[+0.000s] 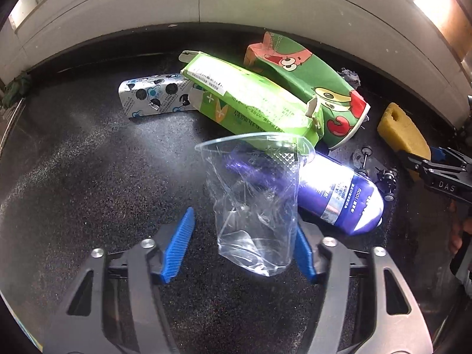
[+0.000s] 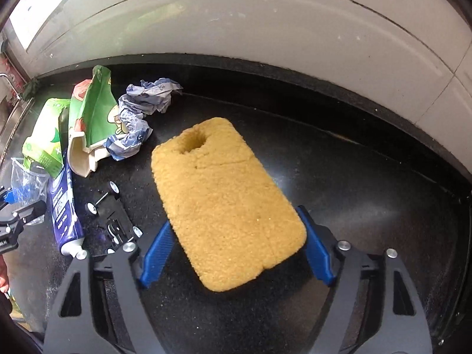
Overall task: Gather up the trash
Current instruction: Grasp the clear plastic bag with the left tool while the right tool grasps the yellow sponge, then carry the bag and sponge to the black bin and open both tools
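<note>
A crushed clear plastic cup [image 1: 253, 200] lies on the black speckled counter [image 1: 88, 162], base toward me. My left gripper [image 1: 243, 224] straddles it: the right blue finger [image 1: 305, 256] is against the cup, the left one stands off with a visible gap. A yellow sponge [image 2: 224, 200] with a hole near its far end fills the space between the jaws of my right gripper [image 2: 233, 216]; both blue pads touch its sides. In the left wrist view the same sponge [image 1: 401, 129] shows at the far right with the right gripper's black frame [image 1: 442, 177] beside it.
Behind the cup lie a green carton [image 1: 250, 100], a flattened green cartoon-printed cup [image 1: 309, 79], a silver blister pack [image 1: 153, 94] and a purple tube [image 1: 339, 194]. Small black wheeled parts [image 2: 115, 218] and crumpled bluish paper [image 2: 141, 112] lie left of the sponge. A white wall [image 2: 265, 44] bounds the counter behind.
</note>
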Demonstrator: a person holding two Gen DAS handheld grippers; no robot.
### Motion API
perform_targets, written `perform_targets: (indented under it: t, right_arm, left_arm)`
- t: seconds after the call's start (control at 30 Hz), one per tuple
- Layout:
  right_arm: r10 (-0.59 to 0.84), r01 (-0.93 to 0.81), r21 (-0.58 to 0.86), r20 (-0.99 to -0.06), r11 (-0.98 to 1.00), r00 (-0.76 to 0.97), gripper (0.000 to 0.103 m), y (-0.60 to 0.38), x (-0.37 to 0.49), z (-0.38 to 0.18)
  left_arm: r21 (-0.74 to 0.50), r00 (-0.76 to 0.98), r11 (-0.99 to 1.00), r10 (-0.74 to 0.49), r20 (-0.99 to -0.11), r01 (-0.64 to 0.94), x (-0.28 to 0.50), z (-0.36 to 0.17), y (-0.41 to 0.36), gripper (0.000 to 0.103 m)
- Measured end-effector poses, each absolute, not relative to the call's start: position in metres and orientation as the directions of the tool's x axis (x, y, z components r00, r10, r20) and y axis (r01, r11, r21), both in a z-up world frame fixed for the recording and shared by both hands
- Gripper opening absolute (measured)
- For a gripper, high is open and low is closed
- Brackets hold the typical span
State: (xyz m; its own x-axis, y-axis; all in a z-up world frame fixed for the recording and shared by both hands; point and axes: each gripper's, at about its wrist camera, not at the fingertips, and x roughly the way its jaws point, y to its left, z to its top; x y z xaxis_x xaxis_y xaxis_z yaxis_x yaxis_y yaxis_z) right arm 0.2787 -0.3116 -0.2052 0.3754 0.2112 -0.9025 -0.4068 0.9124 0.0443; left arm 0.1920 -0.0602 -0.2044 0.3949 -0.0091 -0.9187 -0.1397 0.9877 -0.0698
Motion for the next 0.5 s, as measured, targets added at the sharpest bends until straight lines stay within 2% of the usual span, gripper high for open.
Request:
perform_targets:
  t: [0.03, 0.13, 0.5]
  right_arm:
    - [0.219, -0.408, 0.053, -0.902, 0.911, 0.372, 0.064, -0.311, 0.276, -0.204]
    - [0.231, -0.403, 0.07, -0.901, 0.913, 0.368, 0.056, -0.31, 0.265, -0.199]
    - [0.255, -0.351, 0.094, -0.858, 0.932, 0.445, 0.054, -0.303, 0.193, -0.143]
  left_arm:
    - [-0.068, 0.39, 0.988, -0.008, -0.921, -0.139, 0.192, -0.205, -0.06, 0.042]
    - [-0.06, 0.409, 0.99, -0.003, -0.913, -0.127, 0.187, -0.197, -0.059, 0.042]
    - [-0.043, 0.488, 0.997, -0.005, -0.873, -0.066, 0.138, -0.157, -0.072, 0.042]
